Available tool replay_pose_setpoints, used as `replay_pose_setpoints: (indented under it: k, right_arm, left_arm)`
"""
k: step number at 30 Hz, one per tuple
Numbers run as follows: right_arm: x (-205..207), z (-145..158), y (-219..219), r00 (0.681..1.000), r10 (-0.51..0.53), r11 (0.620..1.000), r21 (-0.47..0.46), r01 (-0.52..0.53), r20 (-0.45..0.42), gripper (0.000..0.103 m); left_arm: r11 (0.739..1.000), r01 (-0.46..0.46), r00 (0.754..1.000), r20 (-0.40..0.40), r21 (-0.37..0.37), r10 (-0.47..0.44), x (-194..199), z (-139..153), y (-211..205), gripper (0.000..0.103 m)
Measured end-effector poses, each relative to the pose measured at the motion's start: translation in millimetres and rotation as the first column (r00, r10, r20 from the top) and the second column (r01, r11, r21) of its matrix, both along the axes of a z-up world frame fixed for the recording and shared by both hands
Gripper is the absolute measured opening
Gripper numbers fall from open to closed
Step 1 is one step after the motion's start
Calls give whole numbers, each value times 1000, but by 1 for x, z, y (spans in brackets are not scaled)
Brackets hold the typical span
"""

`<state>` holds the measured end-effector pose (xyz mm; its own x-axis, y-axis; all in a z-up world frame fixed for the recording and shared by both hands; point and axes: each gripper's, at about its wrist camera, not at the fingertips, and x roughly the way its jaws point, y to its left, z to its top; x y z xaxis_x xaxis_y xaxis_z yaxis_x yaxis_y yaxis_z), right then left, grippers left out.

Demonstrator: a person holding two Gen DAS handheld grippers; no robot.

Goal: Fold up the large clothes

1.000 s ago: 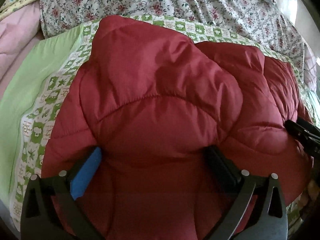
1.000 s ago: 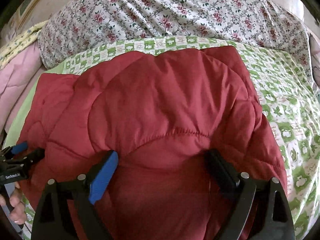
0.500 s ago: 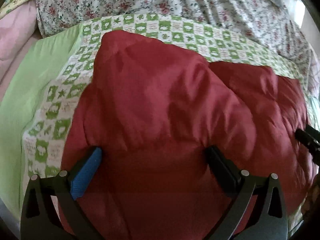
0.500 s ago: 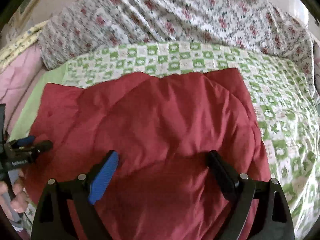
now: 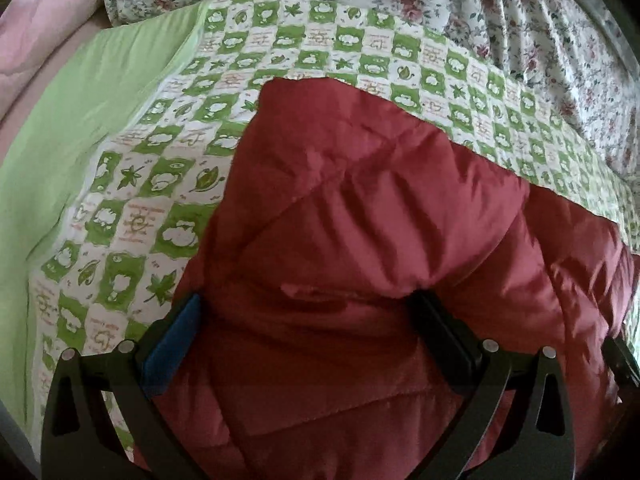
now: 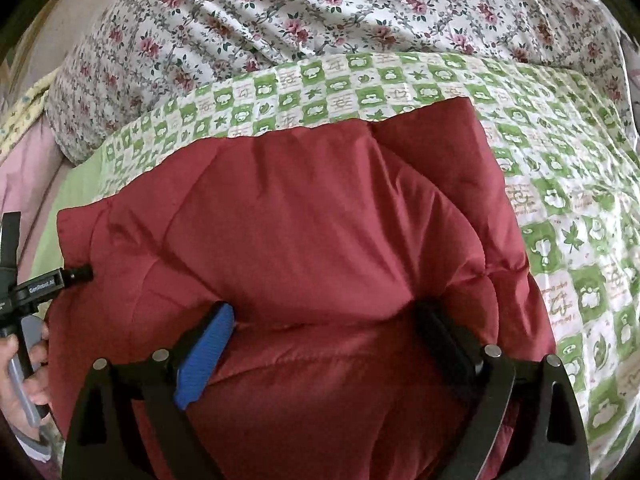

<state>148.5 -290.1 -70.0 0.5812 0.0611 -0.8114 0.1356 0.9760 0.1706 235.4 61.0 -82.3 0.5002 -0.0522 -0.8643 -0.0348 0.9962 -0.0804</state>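
A puffy dark red quilted jacket lies folded on a green-and-white checked sheet; it also shows in the right wrist view. My left gripper has its jaws wide apart, with the jacket's near edge bulging between the blue pad and the black pad. My right gripper stands the same way on the jacket's near right part, jaws wide, red fabric between them. The left gripper also shows at the left edge of the right wrist view, touching the jacket's left side.
A floral duvet is heaped at the back of the bed. A plain light green cloth and pink bedding lie to the left. The checked sheet extends to the right of the jacket.
Both grippers have drawn back toward me and lowered. More checked sheet shows beyond the jacket's far edge, and the jacket lies flatter.
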Motion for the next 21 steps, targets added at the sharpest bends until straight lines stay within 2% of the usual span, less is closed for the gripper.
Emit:
replay_pose_setpoints:
  k: [2,4,7,10,12,14,15,17,21]
  right_arm:
    - [-1,0,-1,1000,1,1000,-3,-1,6,93]
    - [-1,-1,-1,1000,1,1000,-4,-1,12,93]
    - [-1,0,1,1000,-2,1000,-14,2,14,93]
    - [-3,1,0,1000,-1,1000,-14,1,21,93]
    - [-5,2,-1,1000,-2,1000,-11,3,28,93]
    - [-8,5,-1,999,-5,1000,-10,6,44,93]
    - [-10,8,1,999,-2,1000,-12,3,54,93]
    - [-25,20,6,998,0,1000,-20,1,70,93]
    - [-80,54,26,984,49,999,-23,-46,172,95]
  left_arm:
    - [1000,18,999,29,11,-18,-18,11,0,100]
    - [998,67,994,90,5,-67,-53,26,-3,100]
    - [991,130,983,134,-28,-125,-106,37,-3,100]
    - [982,179,976,140,-58,-169,-150,36,-9,100]
    - [979,189,977,118,-78,-180,-166,31,-10,100]
    - [978,192,978,98,-81,-184,-171,23,-11,100]
    - [980,190,979,88,-50,-185,-171,16,-14,100]
    - [981,190,980,63,-37,-187,-163,7,-17,101]
    - [984,177,983,64,-23,-175,-159,4,-18,103]
